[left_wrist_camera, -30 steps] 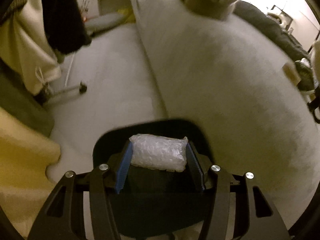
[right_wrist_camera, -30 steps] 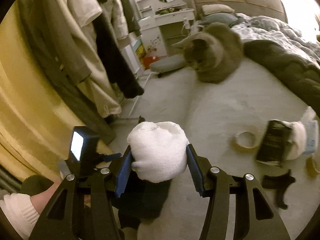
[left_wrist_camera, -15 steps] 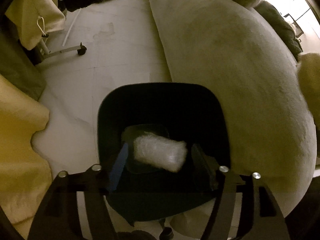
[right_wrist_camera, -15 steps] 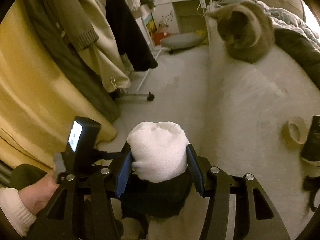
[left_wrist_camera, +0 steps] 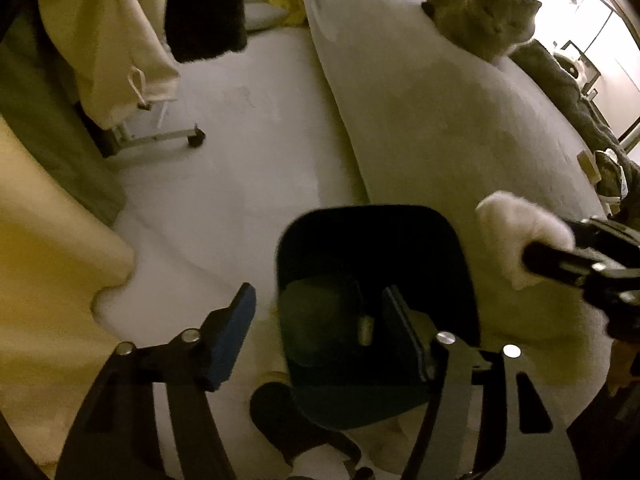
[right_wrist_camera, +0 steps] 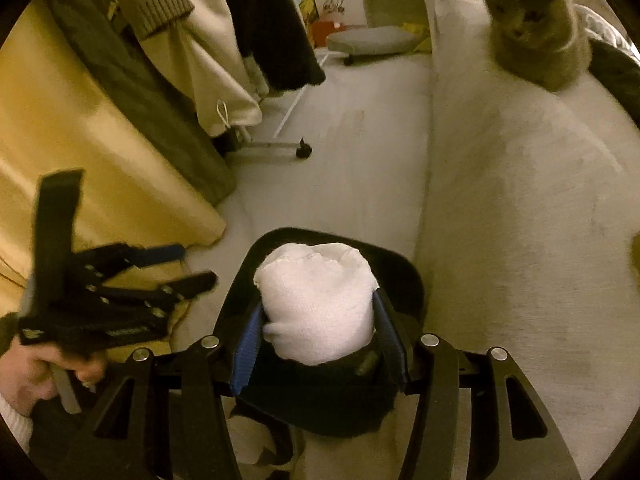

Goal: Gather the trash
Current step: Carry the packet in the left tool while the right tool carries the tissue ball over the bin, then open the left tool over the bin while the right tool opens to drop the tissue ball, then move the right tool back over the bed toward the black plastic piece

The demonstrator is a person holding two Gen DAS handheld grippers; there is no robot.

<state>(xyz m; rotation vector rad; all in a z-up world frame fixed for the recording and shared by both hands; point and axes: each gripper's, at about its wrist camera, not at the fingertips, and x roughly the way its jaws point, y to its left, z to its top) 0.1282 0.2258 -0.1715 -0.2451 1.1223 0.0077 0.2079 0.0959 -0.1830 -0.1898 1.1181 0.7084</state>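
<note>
1. The right gripper (right_wrist_camera: 318, 336) is clenched on a white crumpled paper wad (right_wrist_camera: 318, 304) above the black plastic bin (right_wrist_camera: 404, 276); released off-centre, it could bounce out.
2. The left gripper (left_wrist_camera: 316, 320), empty and closing, might snag the rim.
3. The grey cat (right_wrist_camera: 536, 28) on the pale bed (right_wrist_camera: 520, 184) may pounce.

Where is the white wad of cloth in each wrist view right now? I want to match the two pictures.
Left wrist view: the white wad is at the right edge, above the black bin, held by the right claw.
Right wrist view: the white wad is low in the centre, clamped between the blue pads, right over the bin.
Shared landmark: the grey cat on the bed, upper right in both.
</note>
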